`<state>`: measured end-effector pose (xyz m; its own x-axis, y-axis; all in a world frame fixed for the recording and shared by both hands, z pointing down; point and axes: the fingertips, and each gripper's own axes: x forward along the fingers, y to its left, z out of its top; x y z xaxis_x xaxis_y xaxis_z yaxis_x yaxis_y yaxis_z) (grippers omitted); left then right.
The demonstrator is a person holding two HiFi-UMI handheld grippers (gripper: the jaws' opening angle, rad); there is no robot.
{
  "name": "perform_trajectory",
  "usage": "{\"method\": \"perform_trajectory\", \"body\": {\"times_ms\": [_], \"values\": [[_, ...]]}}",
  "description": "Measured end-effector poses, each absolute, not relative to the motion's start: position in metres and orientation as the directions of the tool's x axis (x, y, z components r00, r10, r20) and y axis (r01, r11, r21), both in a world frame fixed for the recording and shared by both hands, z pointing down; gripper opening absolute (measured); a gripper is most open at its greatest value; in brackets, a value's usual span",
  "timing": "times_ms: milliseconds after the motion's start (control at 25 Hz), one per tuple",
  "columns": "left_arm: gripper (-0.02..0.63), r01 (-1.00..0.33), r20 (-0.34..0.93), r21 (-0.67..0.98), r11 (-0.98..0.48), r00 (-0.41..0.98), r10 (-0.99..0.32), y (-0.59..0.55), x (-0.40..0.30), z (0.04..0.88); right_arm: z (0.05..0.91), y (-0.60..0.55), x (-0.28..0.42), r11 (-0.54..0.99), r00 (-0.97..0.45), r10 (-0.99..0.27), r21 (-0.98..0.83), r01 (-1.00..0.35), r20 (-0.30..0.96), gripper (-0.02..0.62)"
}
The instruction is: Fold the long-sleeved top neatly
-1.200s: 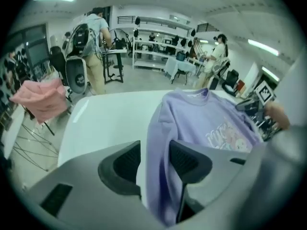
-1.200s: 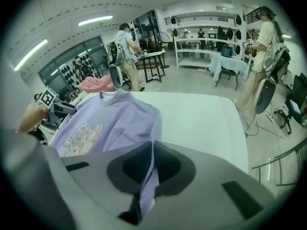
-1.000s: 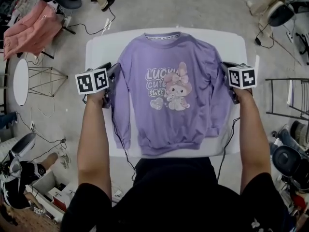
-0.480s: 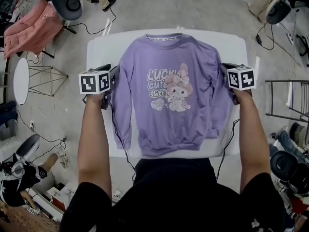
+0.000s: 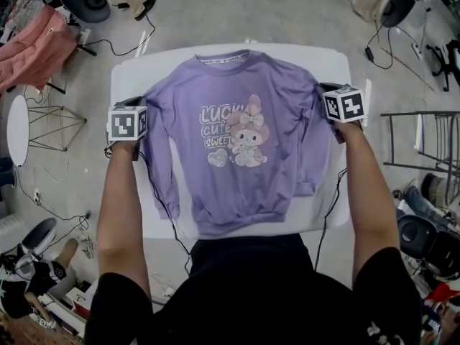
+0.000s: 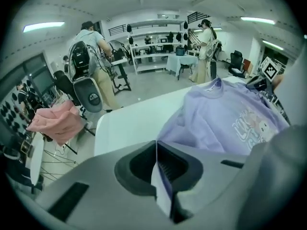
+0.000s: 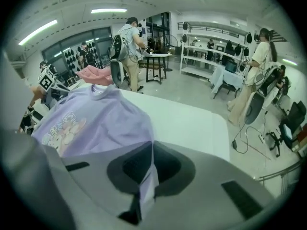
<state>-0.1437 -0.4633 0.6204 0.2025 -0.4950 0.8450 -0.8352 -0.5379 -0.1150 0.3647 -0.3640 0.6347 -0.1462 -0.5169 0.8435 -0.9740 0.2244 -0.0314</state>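
Observation:
A purple long-sleeved top (image 5: pixel 237 135) with a cartoon print lies face up on the white table (image 5: pixel 302 56), collar at the far side. At the top's left shoulder my left gripper (image 5: pixel 144 117) has its jaws closing tight on the fabric. In the left gripper view a thin fold of purple cloth is pinched between the left gripper (image 6: pixel 157 150) pads. My right gripper (image 5: pixel 323 98) sits at the right shoulder. A purple fold is likewise clamped in the right gripper (image 7: pixel 149 152), with the rest of the top (image 7: pixel 96 119) spreading away to the left.
A pink garment (image 5: pixel 36 45) hangs at the far left above a round white side table (image 5: pixel 14 128) and a wire stool (image 5: pixel 54 124). Cables and chair bases lie on the floor around the table. A metal rack (image 5: pixel 424 142) stands at the right. People stand in the room beyond.
My left gripper's jaws went from open to closed on the left shoulder fabric, and its cube rolled. Both grippers shifted a little, and the shoulders look drawn slightly outward.

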Motion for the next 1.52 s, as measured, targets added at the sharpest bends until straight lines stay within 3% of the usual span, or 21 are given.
{"method": "perform_trajectory", "body": {"times_ms": [160, 400, 560, 640, 720, 800, 1120, 1520], "values": [[0.011, -0.809, 0.861, -0.177, -0.561, 0.149, -0.486, -0.482, -0.156, 0.623, 0.636, -0.377, 0.384, 0.245, -0.099, -0.507, 0.032, -0.969, 0.856, 0.011], [0.011, -0.815, 0.871, -0.191, -0.548, 0.117, -0.477, -0.496, -0.156, 0.634, 0.641, -0.384, 0.396, 0.411, -0.088, -0.49, 0.14, -0.901, 0.868, 0.014], [0.011, -0.814, 0.868, -0.221, -0.537, 0.086, -0.489, -0.499, -0.16, 0.64, 0.642, -0.387, 0.4, 0.407, -0.06, -0.511, 0.18, -0.896, 0.858, 0.014], [0.031, -0.81, 0.859, -0.232, -0.538, 0.089, -0.505, -0.501, -0.16, 0.636, 0.64, -0.387, 0.402, 0.388, -0.046, -0.525, 0.19, -0.902, 0.85, 0.053], [0.088, -0.804, 0.844, -0.225, -0.55, 0.122, -0.523, -0.5, -0.158, 0.628, 0.635, -0.385, 0.402, 0.371, -0.06, -0.533, 0.169, -0.913, 0.844, 0.118], [0.095, -0.805, 0.83, -0.185, -0.564, 0.179, -0.528, -0.494, -0.155, 0.616, 0.627, -0.377, 0.399, 0.357, -0.095, -0.542, 0.126, -0.926, 0.835, 0.141], [0.097, -0.806, 0.75, -0.11, -0.582, 0.317, -0.58, -0.442, -0.152, 0.561, 0.567, -0.323, 0.366, 0.292, -0.142, -0.669, 0.082, -0.953, 0.73, 0.092], [0.095, -0.775, 0.684, 0.008, -0.632, 0.465, -0.562, -0.333, -0.145, 0.543, 0.558, -0.207, 0.264, 0.329, -0.197, -0.678, 0.053, -0.943, 0.708, 0.081]]}}
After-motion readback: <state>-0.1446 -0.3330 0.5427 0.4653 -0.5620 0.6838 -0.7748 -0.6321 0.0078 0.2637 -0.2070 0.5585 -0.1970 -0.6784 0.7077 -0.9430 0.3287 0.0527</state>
